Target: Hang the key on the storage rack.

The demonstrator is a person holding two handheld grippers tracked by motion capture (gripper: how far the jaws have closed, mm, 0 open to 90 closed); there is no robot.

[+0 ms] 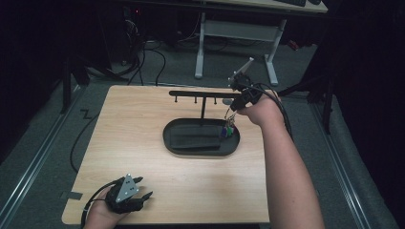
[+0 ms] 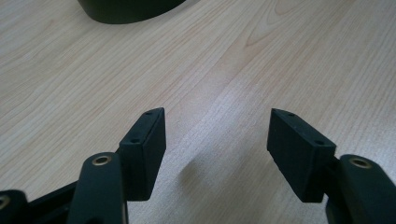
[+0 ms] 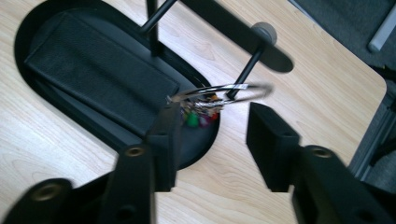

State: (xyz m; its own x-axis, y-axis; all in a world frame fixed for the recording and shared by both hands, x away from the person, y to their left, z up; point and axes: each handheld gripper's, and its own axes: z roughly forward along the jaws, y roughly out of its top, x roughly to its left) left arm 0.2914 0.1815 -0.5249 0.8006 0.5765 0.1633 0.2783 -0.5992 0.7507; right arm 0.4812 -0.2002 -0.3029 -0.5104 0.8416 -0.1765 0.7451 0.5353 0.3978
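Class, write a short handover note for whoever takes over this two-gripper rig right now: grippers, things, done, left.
Right gripper: jaws open, just behind the key ring, which looks hung on the end peg of the black rack; keys dangle over the oval tray.
Left gripper: open, holding nothing, over the table near its front edge.
Done: ring apparently hung and released.
Left: draw the right gripper back, check the ring stays.
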